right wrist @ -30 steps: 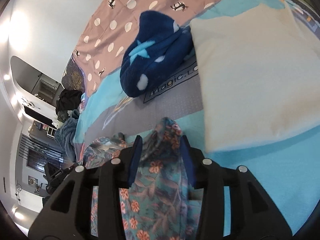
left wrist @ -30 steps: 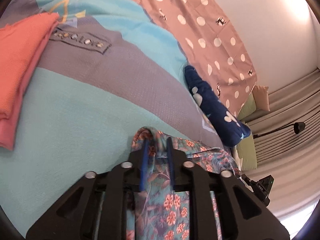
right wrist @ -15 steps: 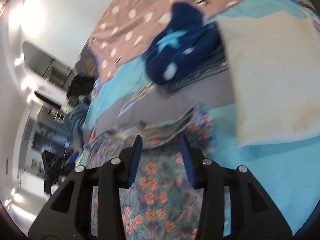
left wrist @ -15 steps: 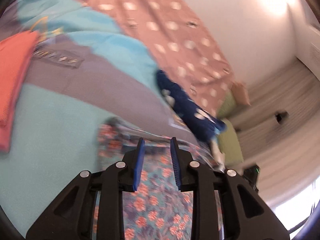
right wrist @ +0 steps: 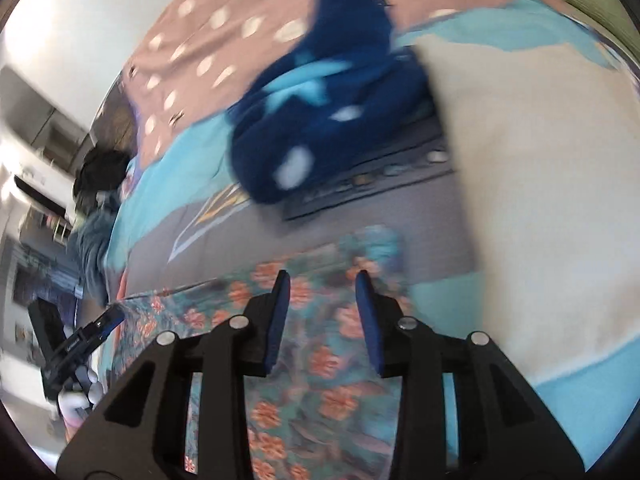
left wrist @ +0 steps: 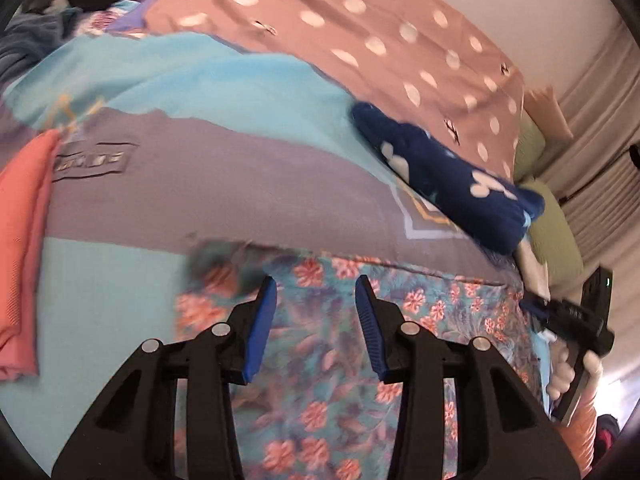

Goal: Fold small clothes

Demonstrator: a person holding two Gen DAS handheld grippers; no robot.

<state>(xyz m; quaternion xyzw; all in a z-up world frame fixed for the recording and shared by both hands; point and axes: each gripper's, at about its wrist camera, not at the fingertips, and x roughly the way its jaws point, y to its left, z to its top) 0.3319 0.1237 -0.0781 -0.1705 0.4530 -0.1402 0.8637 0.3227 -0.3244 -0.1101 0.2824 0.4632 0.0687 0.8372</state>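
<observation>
Both tools are hovering over a floral garment point(left wrist: 320, 360) that is lying spread flat on the bed point(left wrist: 120, 300), on its teal and grey cover.

Left tool point(left wrist: 316, 284) is sitting spread, blue pads apart, nothing pinched. Its jaws have just been opening, and the floral cloth is lying below the gap, not gripped. The garment's far edge is running just ahead of the fingertips, along the border between the cover's grey band and its teal part.

Right tool point(right wrist: 322, 280) is also spread, pads not pressing on anything. Its jaws have just been closing a little, with the floral garment point(right wrist: 316, 360) under them, loose. Right view is blurry.

A folded coral garment point(left wrist: 20, 240) is lying at the left edge of the bed, well apart from the floral one. A navy fleece piece point(left wrist: 452, 184) with white patches is lying farther back, at the edge of a brown dotted sheet point(left wrist: 360, 40). A cream cloth point(right wrist: 540, 200) is lying flat near the right side of the bed, just beside the floral garment.

The other tool is showing at the side of each view, held in a white-gloved hand point(left wrist: 568, 372).
</observation>
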